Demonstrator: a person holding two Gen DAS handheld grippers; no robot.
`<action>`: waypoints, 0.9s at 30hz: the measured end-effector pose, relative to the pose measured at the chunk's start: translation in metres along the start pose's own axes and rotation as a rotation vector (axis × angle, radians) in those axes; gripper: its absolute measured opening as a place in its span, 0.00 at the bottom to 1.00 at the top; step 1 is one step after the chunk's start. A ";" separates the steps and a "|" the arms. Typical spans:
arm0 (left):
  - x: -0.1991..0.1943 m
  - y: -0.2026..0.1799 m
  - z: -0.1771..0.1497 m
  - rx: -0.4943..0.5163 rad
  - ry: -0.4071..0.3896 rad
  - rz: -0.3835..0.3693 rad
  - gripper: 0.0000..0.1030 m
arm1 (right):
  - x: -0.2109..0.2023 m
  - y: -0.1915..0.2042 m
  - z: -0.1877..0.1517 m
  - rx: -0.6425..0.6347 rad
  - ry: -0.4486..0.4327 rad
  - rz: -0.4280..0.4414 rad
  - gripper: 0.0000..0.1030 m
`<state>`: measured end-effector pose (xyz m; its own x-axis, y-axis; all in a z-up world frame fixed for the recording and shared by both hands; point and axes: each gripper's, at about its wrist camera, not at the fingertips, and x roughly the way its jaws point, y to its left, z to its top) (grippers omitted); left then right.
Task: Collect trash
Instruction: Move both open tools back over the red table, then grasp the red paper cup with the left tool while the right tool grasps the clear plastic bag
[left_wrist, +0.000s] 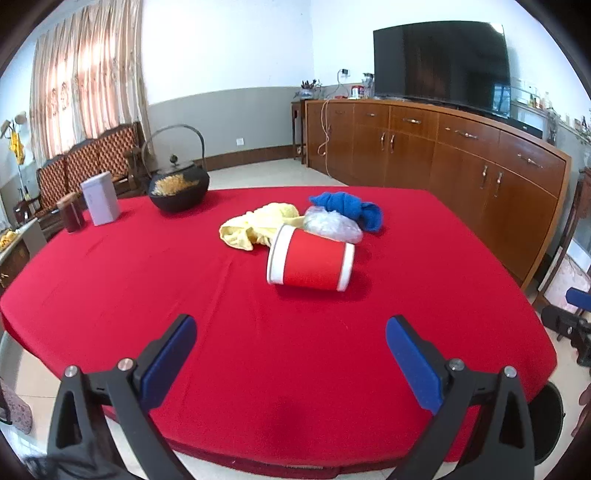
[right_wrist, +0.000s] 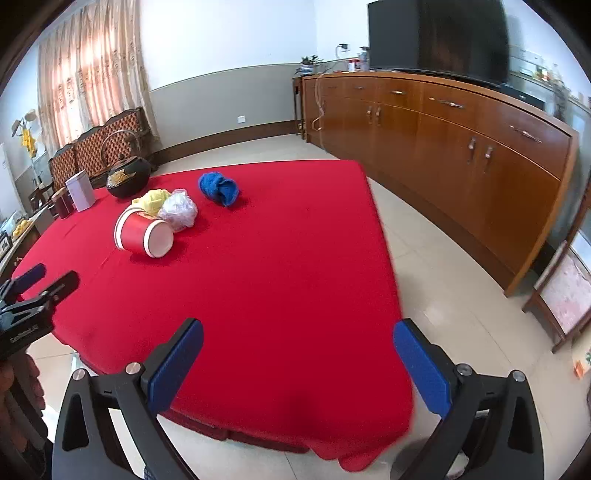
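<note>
**Trash waits mid-table, both grippers empty**

Going left to right on the red table: one dark jar; one grey tin; one black kettle; one yellow cloth; one red paper cup lying on its side; one crumpled clear plastic bag just behind it; one blue cloth.

The left gripper is spread wide and holds nothing; the right gripper likewise, near the table's edge.

Risks, as I judge them: the tipped cup may roll when nudged; the bag touches the yellow cloth, so a careless pinch could lift cloth too.
</note>
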<state>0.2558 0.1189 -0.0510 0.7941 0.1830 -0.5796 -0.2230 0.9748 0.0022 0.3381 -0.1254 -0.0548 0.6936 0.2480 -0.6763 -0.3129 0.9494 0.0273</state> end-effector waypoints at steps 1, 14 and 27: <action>0.005 -0.001 0.002 0.004 0.006 -0.001 1.00 | 0.008 0.004 0.005 -0.003 0.004 0.007 1.00; 0.063 -0.006 0.027 0.018 0.065 -0.033 1.00 | 0.107 0.014 0.056 0.001 0.088 -0.030 1.00; 0.092 -0.016 0.036 0.021 0.115 -0.079 0.99 | 0.139 0.017 0.066 0.016 0.095 -0.019 1.00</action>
<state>0.3525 0.1248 -0.0749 0.7384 0.0907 -0.6682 -0.1494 0.9883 -0.0310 0.4726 -0.0621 -0.0999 0.6346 0.2108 -0.7435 -0.2891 0.9570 0.0245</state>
